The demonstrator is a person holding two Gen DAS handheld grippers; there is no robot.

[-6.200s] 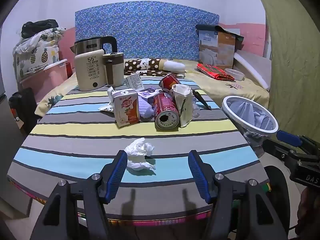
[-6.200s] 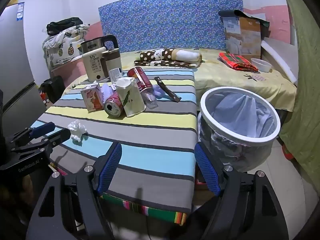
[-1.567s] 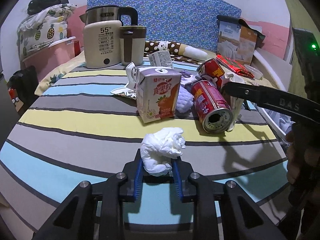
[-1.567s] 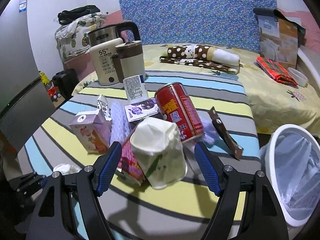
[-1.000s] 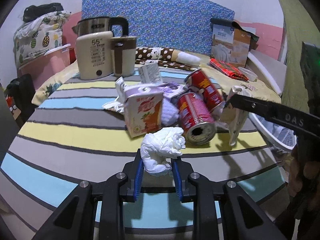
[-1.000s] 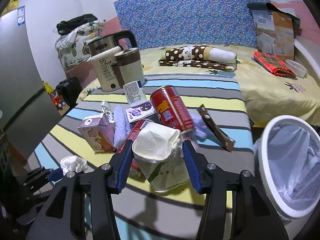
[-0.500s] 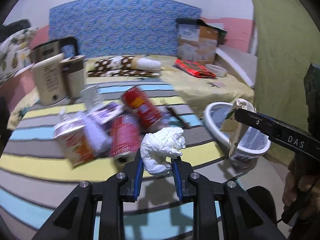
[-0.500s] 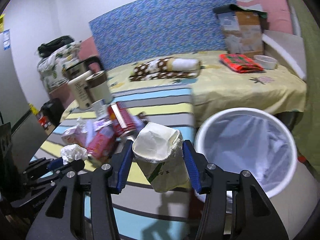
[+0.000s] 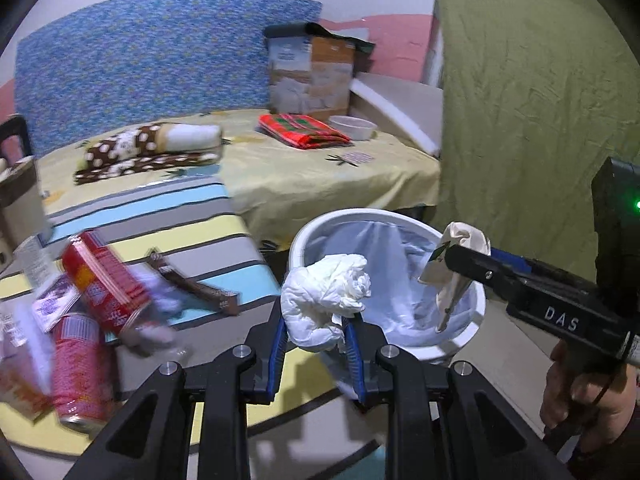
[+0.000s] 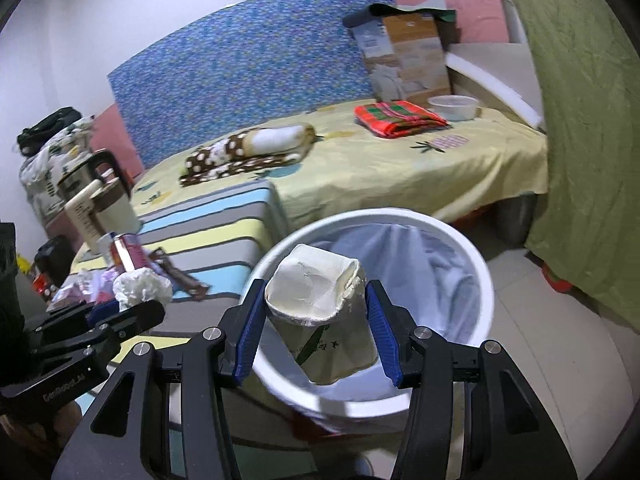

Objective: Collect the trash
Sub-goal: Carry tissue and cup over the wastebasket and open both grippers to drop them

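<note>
a: where was the tissue (image 9: 326,304)?
b: pinched between the left gripper (image 9: 315,338) pads, bulging above them, near the bin (image 9: 304,236) rim.
a: and the cup (image 10: 324,316)?
b: clamped between the right gripper (image 10: 314,330) fingers, tilted, over the lined bin's mouth. cans (image 9: 104,284) lay on the striped table (image 9: 224,232) at left.

Even indoor light, bluish cast, motion blur at left, fisheye bending, dark vignetted corners

Two red cans (image 9: 104,286), one bin (image 9: 298,240)
</note>
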